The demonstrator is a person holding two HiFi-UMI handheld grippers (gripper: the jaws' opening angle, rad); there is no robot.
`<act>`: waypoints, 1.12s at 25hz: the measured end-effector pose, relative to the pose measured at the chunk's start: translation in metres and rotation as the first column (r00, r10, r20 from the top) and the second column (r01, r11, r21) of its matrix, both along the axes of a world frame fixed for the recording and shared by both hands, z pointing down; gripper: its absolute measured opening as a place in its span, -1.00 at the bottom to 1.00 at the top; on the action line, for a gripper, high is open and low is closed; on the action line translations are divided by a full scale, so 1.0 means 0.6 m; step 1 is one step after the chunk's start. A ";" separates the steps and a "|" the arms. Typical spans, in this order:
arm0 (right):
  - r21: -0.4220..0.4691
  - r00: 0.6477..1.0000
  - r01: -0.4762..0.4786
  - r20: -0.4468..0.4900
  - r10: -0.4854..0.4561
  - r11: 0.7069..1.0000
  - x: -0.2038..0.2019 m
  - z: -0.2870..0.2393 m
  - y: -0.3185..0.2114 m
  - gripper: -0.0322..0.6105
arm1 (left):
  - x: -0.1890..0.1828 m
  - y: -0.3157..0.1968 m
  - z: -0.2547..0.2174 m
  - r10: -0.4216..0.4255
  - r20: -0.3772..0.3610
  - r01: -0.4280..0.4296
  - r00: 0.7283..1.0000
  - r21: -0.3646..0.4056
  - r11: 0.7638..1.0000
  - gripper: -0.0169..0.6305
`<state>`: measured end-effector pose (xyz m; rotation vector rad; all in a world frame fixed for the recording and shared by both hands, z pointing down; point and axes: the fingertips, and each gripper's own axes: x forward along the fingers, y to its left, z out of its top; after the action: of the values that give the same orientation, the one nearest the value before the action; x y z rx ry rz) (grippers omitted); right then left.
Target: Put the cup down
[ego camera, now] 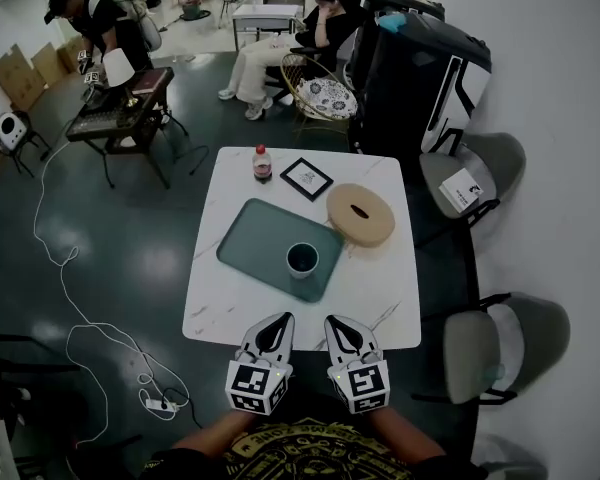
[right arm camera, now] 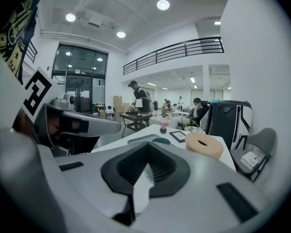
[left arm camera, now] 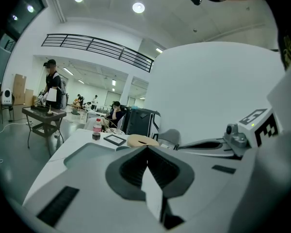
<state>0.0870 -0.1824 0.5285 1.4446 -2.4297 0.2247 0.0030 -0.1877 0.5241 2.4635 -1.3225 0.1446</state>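
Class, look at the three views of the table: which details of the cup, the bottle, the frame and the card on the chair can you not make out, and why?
- Cup: head view, inside is just a dark disc; contents unclear.
- Bottle: label print too small in all views.
- Frame: its picture too small, head view.
- Card on the chair: print too small, head view.

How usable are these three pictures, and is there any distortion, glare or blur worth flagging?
Head view: evenly lit, fisheye-bent at the edges, cup on the tray sharp. Left gripper view: strong fisheye with black corners, ceiling lamps blown out, the shut left tongs soft up close. Right gripper view: same black corners and lamp glare, right tongs also soft.
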 end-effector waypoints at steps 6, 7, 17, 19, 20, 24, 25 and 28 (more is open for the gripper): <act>0.012 0.998 0.059 0.022 -0.059 0.998 0.037 0.004 0.096 -0.88 | 0.035 0.096 -0.011 -0.047 0.022 0.046 0.999 0.021 0.999 -0.92; 0.017 0.997 0.072 0.026 -0.073 0.997 0.042 0.006 0.112 -0.88 | 0.038 0.112 -0.012 -0.056 0.024 0.055 0.998 0.024 0.998 -0.92; 0.035 0.990 0.129 0.045 -0.131 0.991 0.068 -0.016 0.229 -0.88 | 0.058 0.244 -0.030 -0.132 0.041 0.130 0.990 0.040 0.991 -0.92; 0.038 0.989 0.136 0.053 -0.138 0.990 0.069 -0.025 0.245 -0.88 | 0.058 0.261 -0.036 -0.140 0.047 0.138 0.989 0.043 0.989 -0.92; 0.039 0.988 0.139 0.056 -0.141 0.989 0.068 -0.030 0.252 -0.88 | 0.056 0.268 -0.039 -0.145 0.050 0.143 0.988 0.044 0.989 -0.92; 0.044 0.986 0.147 0.066 -0.150 0.988 0.060 -0.042 0.279 -0.88 | 0.047 0.293 -0.048 -0.151 0.061 0.149 0.987 0.050 0.988 -0.92; 0.045 0.986 0.148 0.067 -0.151 0.988 0.057 -0.044 0.283 -0.88 | 0.045 0.297 -0.048 -0.149 0.063 0.146 0.987 0.051 0.988 -0.92; 0.035 0.985 0.156 0.065 -0.158 0.987 0.043 -0.043 0.294 -0.88 | 0.036 0.303 -0.044 -0.133 0.070 0.130 0.989 0.042 0.991 -0.92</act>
<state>0.1130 -0.0061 0.5026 1.2678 -2.5973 0.2050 0.0245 -0.0058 0.4979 2.4128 -1.5267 0.1805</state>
